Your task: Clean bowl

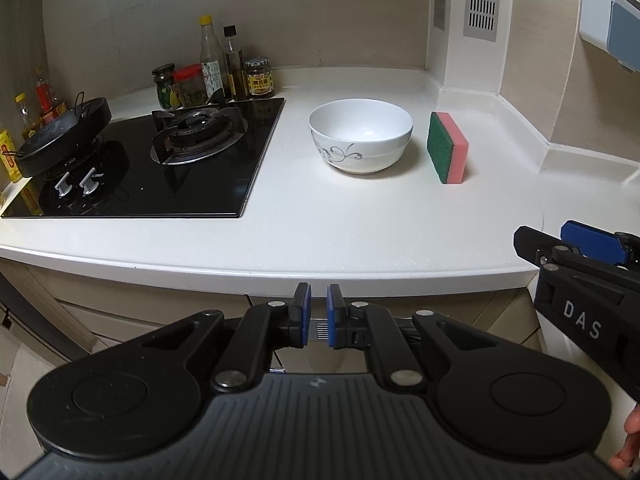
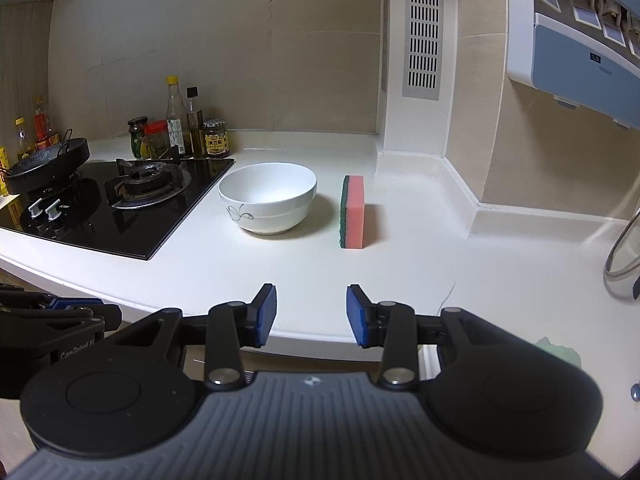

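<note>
An empty white bowl (image 1: 360,136) (image 2: 268,200) with a grey swirl pattern stands upright on the white counter (image 1: 320,220). A pink sponge (image 1: 447,148) (image 2: 353,212) with a green scouring side stands on edge just right of it. My left gripper (image 1: 318,294) hovers at the counter's front edge, well short of the bowl. Its blue pads stand a narrow gap apart with nothing between them. My right gripper (image 2: 311,296) is wide open and empty over the front edge, pointing between bowl and sponge. It also shows at the right edge of the left wrist view (image 1: 560,240).
A black glass gas hob (image 1: 160,160) lies left of the bowl, with a dark pan (image 1: 60,136) on its far burner. Bottles and jars (image 1: 224,68) line the back wall. A curved metal tap (image 2: 620,248) rises at the right; a blue-white wall unit (image 2: 580,52) hangs above.
</note>
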The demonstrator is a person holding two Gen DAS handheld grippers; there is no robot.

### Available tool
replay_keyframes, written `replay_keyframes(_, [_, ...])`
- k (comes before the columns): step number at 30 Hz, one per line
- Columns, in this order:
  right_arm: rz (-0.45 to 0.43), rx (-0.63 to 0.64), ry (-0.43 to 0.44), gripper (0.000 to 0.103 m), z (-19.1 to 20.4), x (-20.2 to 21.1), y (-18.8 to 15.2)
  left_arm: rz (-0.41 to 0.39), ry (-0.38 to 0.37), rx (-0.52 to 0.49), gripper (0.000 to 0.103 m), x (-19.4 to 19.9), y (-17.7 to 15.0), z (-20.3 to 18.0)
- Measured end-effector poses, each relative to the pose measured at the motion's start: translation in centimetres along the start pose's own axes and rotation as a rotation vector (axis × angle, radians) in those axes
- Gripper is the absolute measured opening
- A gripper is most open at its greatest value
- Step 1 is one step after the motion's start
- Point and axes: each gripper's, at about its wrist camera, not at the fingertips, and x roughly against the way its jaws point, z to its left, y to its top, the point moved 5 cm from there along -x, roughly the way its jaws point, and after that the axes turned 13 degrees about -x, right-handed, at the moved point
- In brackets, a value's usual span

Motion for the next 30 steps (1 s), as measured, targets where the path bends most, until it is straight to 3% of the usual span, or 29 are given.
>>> replay_keyframes(30, [0.023,-0.003,-0.01,0.034,-0.2,-3.9,2.2,-0.002,-0.014,-0.014,0.008,-3.4,4.2,-0.4])
